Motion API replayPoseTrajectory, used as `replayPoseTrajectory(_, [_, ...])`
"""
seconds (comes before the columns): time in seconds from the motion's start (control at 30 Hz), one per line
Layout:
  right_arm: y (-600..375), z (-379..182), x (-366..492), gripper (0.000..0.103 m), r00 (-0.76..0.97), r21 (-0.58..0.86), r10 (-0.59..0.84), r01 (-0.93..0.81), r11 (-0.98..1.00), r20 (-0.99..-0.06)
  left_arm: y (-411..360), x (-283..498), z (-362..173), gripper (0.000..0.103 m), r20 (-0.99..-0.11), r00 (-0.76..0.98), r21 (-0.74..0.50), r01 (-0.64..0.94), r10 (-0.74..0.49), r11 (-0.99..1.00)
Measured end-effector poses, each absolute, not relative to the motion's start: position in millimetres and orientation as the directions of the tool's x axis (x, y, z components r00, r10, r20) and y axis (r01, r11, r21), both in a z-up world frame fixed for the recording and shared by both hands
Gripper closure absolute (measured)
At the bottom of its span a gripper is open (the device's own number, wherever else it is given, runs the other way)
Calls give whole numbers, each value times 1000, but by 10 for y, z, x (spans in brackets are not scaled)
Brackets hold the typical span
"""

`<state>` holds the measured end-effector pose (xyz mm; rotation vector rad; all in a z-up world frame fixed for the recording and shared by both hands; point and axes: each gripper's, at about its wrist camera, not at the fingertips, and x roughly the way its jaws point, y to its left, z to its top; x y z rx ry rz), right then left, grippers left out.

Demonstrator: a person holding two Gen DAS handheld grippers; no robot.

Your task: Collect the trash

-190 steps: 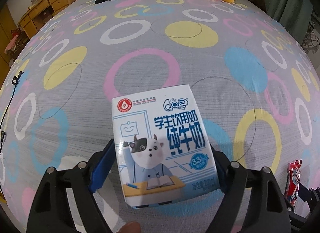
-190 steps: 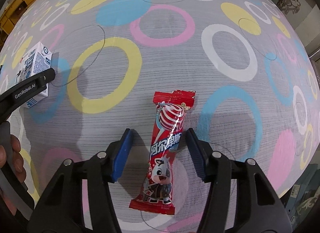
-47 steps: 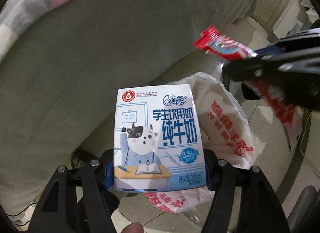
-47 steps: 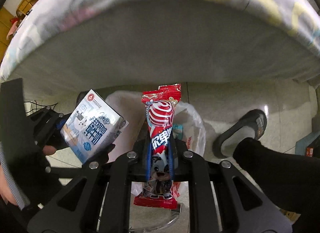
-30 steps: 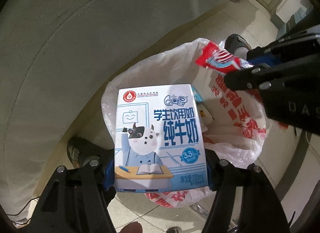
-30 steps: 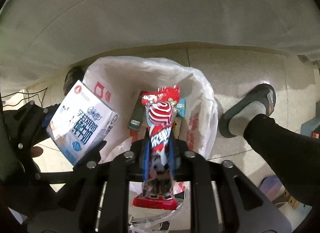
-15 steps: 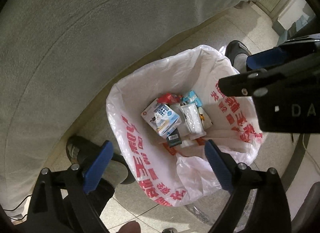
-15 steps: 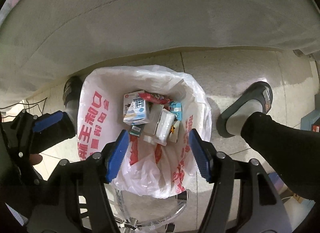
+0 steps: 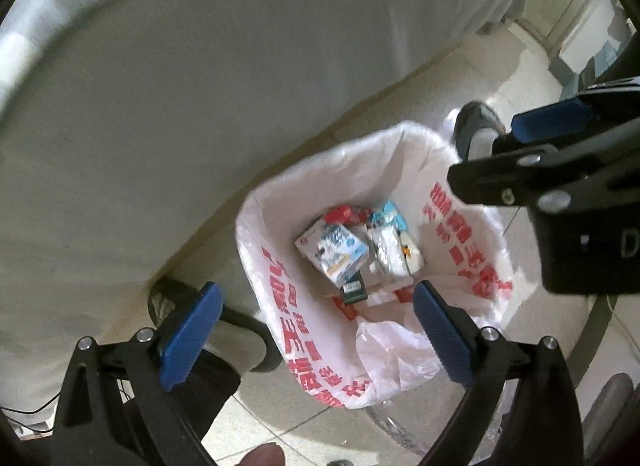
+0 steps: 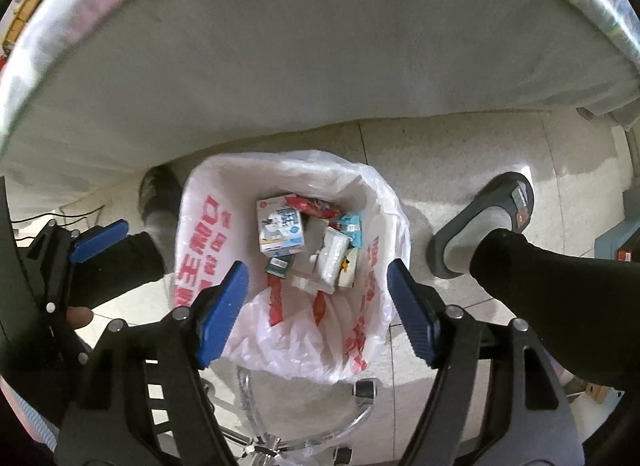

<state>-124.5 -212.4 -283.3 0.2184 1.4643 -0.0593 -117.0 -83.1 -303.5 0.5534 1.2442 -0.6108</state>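
Observation:
A white plastic trash bag [image 9: 276,278] with red print stands open on the floor beside the bed; it also shows in the right wrist view [image 10: 196,234]. Inside lie the blue-and-white milk carton [image 9: 332,252] [image 10: 279,230], the red lollipop wrapper [image 9: 344,214] [image 10: 314,205] and other wrappers. My left gripper [image 9: 316,330] is open and empty above the bag's near edge. My right gripper [image 10: 316,306] is open and empty above the bag; it shows at the right of the left wrist view [image 9: 540,169].
The grey side of the bed [image 10: 320,65] hangs over the bag on the far side. The person's slippered feet [image 10: 484,221] [image 10: 158,193] stand either side of the bag on the tiled floor [image 10: 460,145]. A wire stand [image 10: 360,414] holds the bag.
Both grippers have opened and dropped the milk carton and lollipop wrapper into the bag. Since half a second ago both have risen slightly, still open.

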Motion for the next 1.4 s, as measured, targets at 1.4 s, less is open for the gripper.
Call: replayPoseTrajectory(1.4, [-2158, 588, -811, 7, 761, 49, -44, 100, 994, -647, 131, -268, -56, 8, -728, 678, -1, 146, -101, 989])
